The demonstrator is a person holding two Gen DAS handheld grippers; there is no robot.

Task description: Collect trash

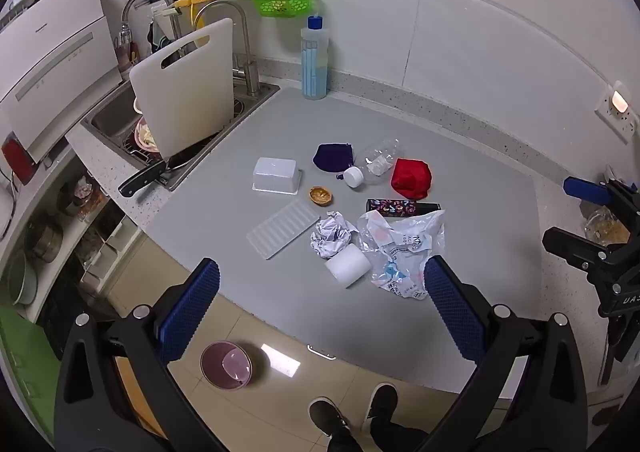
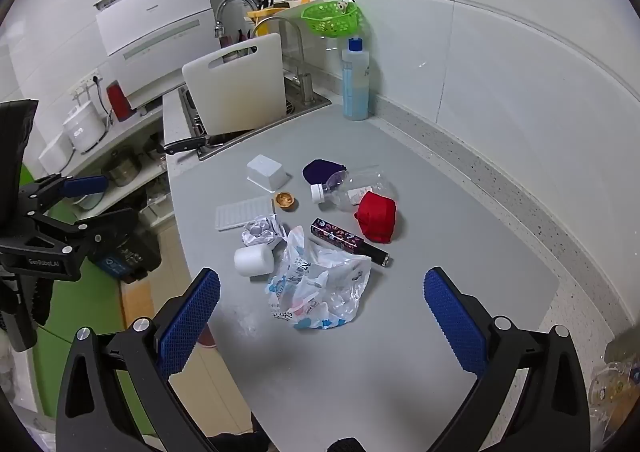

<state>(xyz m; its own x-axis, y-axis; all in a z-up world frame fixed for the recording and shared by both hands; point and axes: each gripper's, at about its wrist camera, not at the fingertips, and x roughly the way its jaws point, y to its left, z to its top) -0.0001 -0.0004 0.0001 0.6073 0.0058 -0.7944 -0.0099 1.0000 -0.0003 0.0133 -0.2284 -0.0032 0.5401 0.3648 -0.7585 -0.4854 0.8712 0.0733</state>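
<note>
Trash lies on a grey mat [image 1: 480, 252] [image 2: 460, 252]: a crumpled plastic bag [image 1: 400, 248] [image 2: 320, 288], a crumpled paper ball [image 1: 332, 234] [image 2: 262, 230], a white paper roll [image 1: 347, 264] [image 2: 253, 260], an empty clear bottle [image 1: 374, 163] [image 2: 352, 187], a patterned dark box [image 1: 400, 207] [image 2: 348, 240], a white tub [image 1: 276, 174] [image 2: 267, 171], a white ribbed lid [image 1: 282, 234] [image 2: 244, 211], a small brown cup [image 1: 320, 195] [image 2: 285, 199], a red cloth [image 1: 412, 177] [image 2: 376, 215] and a purple pouch [image 1: 333, 157] [image 2: 320, 170]. My left gripper [image 1: 320, 310] and right gripper [image 2: 320, 312] are open, empty, above the mat's near edge.
A sink [image 1: 116, 115] with a white cutting board [image 1: 188, 91] [image 2: 240, 87] and a knife [image 1: 144, 177] [image 2: 186, 145] is at back left. A blue soap bottle [image 1: 315, 59] [image 2: 355, 81] stands by the wall. A pink bowl [image 1: 226, 364] sits on the floor.
</note>
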